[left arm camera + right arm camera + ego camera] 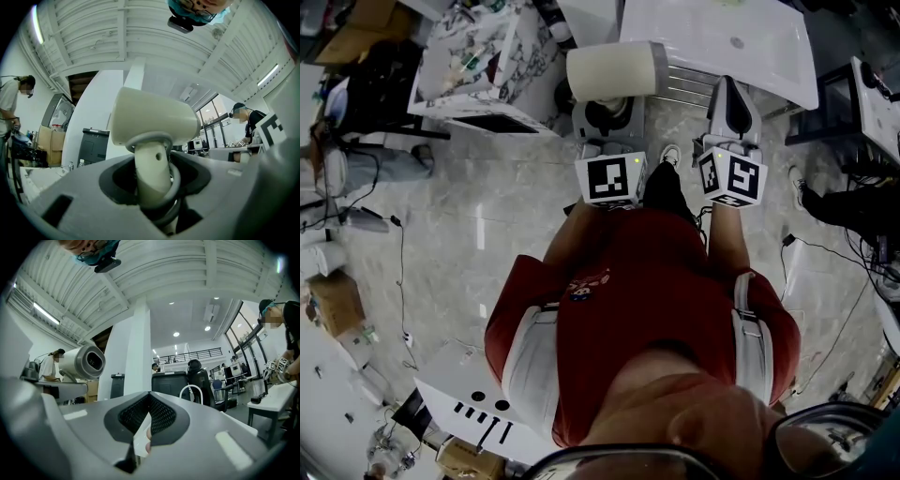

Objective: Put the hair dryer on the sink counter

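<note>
The cream-white hair dryer (pixel 612 70) stands upright with its handle (pixel 151 176) clamped between the jaws of my left gripper (pixel 607 114); a grey cord loops round the handle. Its barrel (pixel 154 119) lies crosswise above the jaws, and its nozzle (pixel 85 363) shows at the left of the right gripper view. My right gripper (pixel 729 94) is held beside it on the right, its jaws (pixel 149 401) closed tip to tip with nothing gripped. The white sink counter (pixel 741 42) lies just beyond both grippers.
A cluttered white table (pixel 478 66) stands at the far left, with a metal rack (pixel 684 84) between it and the counter. Cables (pixel 398 272) trail over the marble floor. Another person's dark shoe (pixel 834 204) is at the right. A white box (pixel 478 403) sits behind me.
</note>
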Motion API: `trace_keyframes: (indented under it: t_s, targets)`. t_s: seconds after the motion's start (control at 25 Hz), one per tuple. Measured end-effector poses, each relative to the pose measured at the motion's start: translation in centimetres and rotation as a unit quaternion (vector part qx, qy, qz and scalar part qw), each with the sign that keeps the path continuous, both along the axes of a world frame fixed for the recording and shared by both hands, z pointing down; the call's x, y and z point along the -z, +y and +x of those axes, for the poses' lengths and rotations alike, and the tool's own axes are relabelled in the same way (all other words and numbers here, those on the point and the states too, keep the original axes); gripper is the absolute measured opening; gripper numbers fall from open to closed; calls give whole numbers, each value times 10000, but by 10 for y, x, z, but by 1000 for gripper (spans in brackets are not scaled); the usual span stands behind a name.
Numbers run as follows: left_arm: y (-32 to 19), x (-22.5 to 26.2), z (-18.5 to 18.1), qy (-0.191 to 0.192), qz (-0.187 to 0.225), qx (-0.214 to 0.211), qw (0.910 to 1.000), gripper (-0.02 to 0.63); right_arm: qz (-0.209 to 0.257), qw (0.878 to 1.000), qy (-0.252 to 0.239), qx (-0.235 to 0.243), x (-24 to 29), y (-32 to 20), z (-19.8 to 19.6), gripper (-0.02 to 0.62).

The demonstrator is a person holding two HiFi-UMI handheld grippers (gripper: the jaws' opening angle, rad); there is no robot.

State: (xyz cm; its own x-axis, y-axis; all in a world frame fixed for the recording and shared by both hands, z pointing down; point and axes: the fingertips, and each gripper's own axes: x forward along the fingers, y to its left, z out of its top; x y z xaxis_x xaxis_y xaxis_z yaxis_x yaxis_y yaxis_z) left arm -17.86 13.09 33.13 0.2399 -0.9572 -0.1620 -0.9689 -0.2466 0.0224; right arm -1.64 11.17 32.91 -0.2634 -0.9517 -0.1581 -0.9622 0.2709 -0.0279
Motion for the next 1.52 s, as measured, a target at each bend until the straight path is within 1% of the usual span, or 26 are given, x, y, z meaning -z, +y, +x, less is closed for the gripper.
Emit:
trace_keyframes:
  t_s: [0.12, 0.2, 0.32, 0.44, 0.64, 0.84, 0.92, 1.2, 1.32, 1.52]
  targets:
    - [-18, 3, 4, 56, 48, 35, 10000, 195, -15, 10000, -31, -4, -1, -18, 5, 0]
    - [-33, -2, 6, -7, -30, 32, 10000, 195, -37, 10000, -32, 1, -4, -32, 7, 0]
    - [-53, -3, 13, 77, -7, -9, 10000, 195, -78, 10000, 32, -5, -8, -52, 13, 0]
    - [-75, -12, 18, 28, -106, 1, 9999, 195, -126, 9999, 92, -29, -12, -73, 20, 0]
    - [-112, -10, 26, 26, -135, -3, 9999, 193, -200, 9998, 36, -68, -15, -109, 30, 0]
    - [-147, -12, 37, 70, -277, 15, 9996, 194, -245, 9994, 223, -101, -14, -141, 39, 0]
    - [-158, -7, 42, 98, -256, 37, 9996, 194, -292, 9993, 206, -54, -14, -153, 43, 0]
    - [-204, -2, 66, 34, -363, 54, 9993, 195, -322, 9994, 110, 55, -8, -201, 63, 0]
    - [-225, -1, 77, 72, -420, 78, 9991, 193, -319, 9994, 94, 89, -4, -219, 72, 0]
    - [-260, -1, 96, 36, -427, 103, 9990, 193, -358, 9993, 22, 82, -5, -252, 96, 0]
